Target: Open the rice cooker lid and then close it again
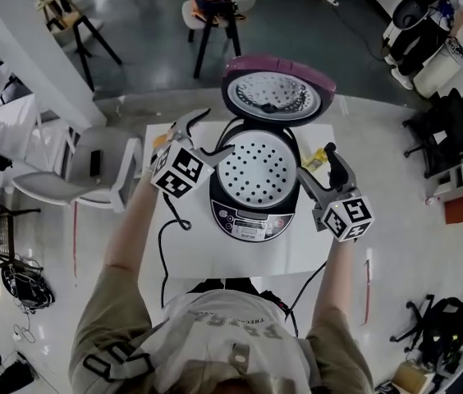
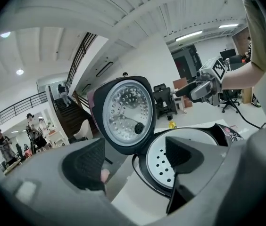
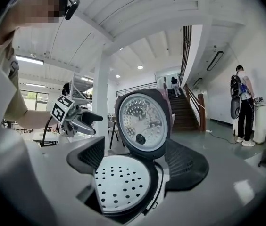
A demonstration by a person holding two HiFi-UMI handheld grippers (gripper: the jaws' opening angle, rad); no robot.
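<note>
White tabletop (image 1: pixel 190 261), open hall. Rice cooker (image 1: pixel 252 212) at tabletop centre, lid (image 1: pixel 278 89) upright, hinged toward far edge. Left gripper (image 1: pixel 219 130) and right gripper (image 1: pixel 315 158) flank cooker, jaws apart, empty. Lid beyond and above both tips, neither clearly nearer. Closing likely needs push toward near edge.

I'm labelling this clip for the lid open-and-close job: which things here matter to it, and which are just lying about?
Belong to the job:
- rice cooker
- lid, standing open
- left claw, open and empty
- right claw, open and empty

Just lying about:
- small yellow item beside the cooker
- white chair
- black stool
</note>
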